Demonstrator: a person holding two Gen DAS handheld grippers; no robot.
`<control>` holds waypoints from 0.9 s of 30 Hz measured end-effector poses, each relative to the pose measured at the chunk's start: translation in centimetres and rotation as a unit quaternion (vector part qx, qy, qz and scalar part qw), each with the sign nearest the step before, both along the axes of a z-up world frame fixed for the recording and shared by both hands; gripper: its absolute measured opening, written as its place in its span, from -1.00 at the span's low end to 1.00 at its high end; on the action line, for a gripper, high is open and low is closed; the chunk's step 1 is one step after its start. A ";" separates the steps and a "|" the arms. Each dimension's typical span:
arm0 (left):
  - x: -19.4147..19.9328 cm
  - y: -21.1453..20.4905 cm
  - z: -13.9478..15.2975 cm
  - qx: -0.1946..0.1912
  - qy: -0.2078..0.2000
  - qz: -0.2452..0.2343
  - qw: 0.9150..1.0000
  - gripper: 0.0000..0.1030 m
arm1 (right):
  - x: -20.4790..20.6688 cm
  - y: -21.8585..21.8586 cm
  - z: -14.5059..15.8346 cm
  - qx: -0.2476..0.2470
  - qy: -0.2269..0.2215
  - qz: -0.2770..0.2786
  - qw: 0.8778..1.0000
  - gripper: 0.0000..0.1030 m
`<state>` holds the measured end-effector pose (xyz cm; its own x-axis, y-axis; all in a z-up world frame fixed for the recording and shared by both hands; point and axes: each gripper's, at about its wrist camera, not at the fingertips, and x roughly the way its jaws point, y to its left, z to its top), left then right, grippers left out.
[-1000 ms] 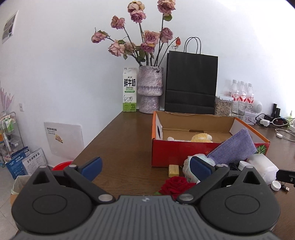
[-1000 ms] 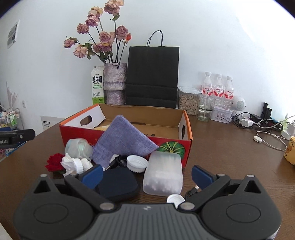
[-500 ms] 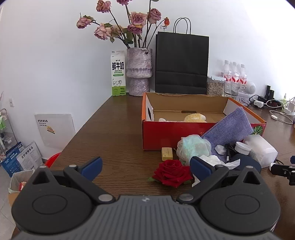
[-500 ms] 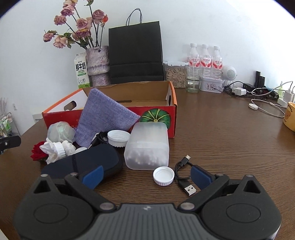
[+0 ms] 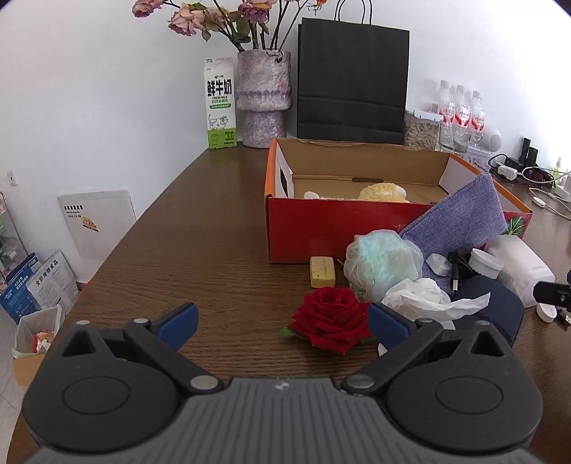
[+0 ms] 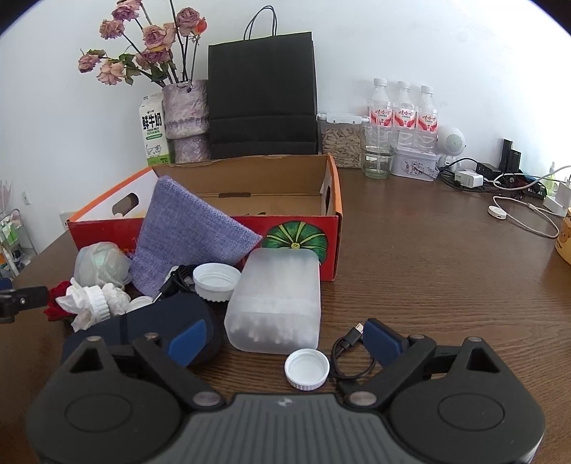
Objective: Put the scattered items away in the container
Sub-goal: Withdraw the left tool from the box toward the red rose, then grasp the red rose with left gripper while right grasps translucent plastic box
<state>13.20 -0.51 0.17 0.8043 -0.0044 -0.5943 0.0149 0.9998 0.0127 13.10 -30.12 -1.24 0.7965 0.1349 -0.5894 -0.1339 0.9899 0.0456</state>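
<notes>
We are in a lived-in home or small office room: ahead of our grippers, a wooden table (image 5: 214, 228) against a white wall holds a flower vase (image 5: 263, 96), milk carton (image 5: 220, 103), water bottles (image 6: 402, 107) and chargers (image 6: 471, 177).

— What stays unseen in the cardboard box (image 5: 321, 221)?
— Its near wall masks most of the contents; the purple cloth (image 6: 185, 235) covers one corner.
— And the dried roses (image 5: 214, 18)?
— Cropped by the top edge.

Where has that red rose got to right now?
The red rose lies on the table outside the red box, low in the left wrist view, beside the crumpled tissue and below the yellow soap bar.
</notes>
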 end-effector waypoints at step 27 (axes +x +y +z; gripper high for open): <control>2.6 -0.1 -1.6 -0.035 0.050 -0.027 0.998 -0.16 | 4.8 1.3 -1.9 -0.014 0.044 0.010 0.999 0.26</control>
<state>15.85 -0.62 -1.47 0.7389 -0.0897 -0.6678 0.0661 0.9960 -0.0606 17.93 -28.79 -3.17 0.7392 0.1330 -0.6602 -0.1514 0.9880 0.0296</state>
